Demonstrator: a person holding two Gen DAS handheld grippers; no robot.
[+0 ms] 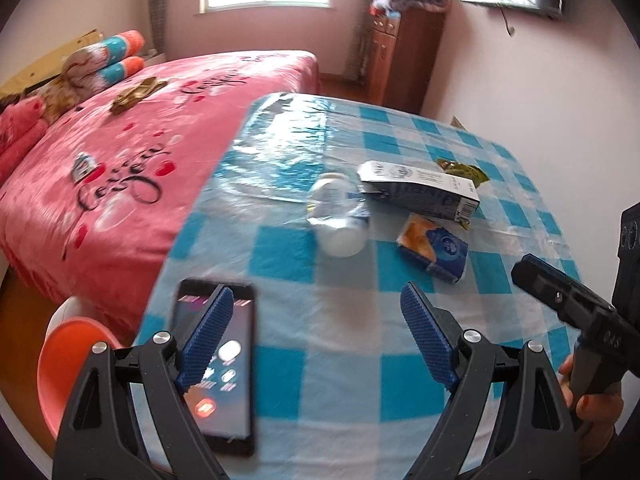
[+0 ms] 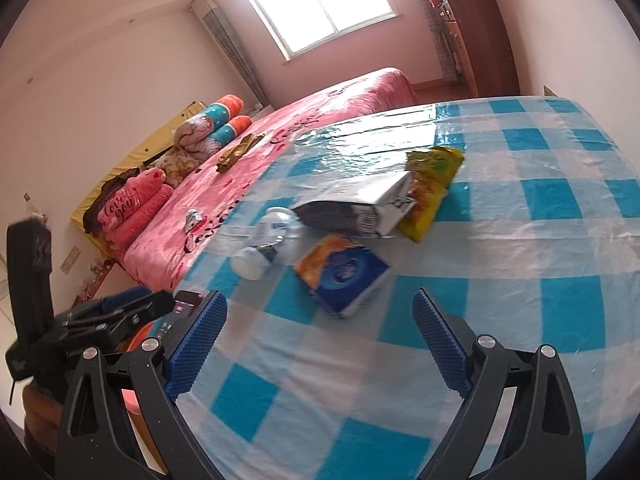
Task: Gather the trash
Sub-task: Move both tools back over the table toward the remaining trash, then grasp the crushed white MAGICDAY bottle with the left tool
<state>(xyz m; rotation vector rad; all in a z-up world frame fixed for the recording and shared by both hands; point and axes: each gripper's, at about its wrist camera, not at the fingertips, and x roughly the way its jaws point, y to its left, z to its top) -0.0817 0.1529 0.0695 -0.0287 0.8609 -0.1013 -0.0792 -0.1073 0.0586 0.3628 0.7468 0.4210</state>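
Both tongs hang released over the blue-and-white checked table (image 1: 340, 340), the left gripper (image 1: 316, 320) and right gripper (image 2: 320, 328) gaping with nothing between the pads. The trash lies mid-table: a crushed plastic bottle (image 1: 340, 216) touching the grey carton (image 1: 420, 190), the blue-orange packet (image 1: 434, 246) just beside the carton, a yellow-green wrapper (image 2: 430, 184) tucked under it. A phone (image 1: 218, 364) lies on the table's near edge; the pink bed (image 1: 120, 168) stands alongside the table
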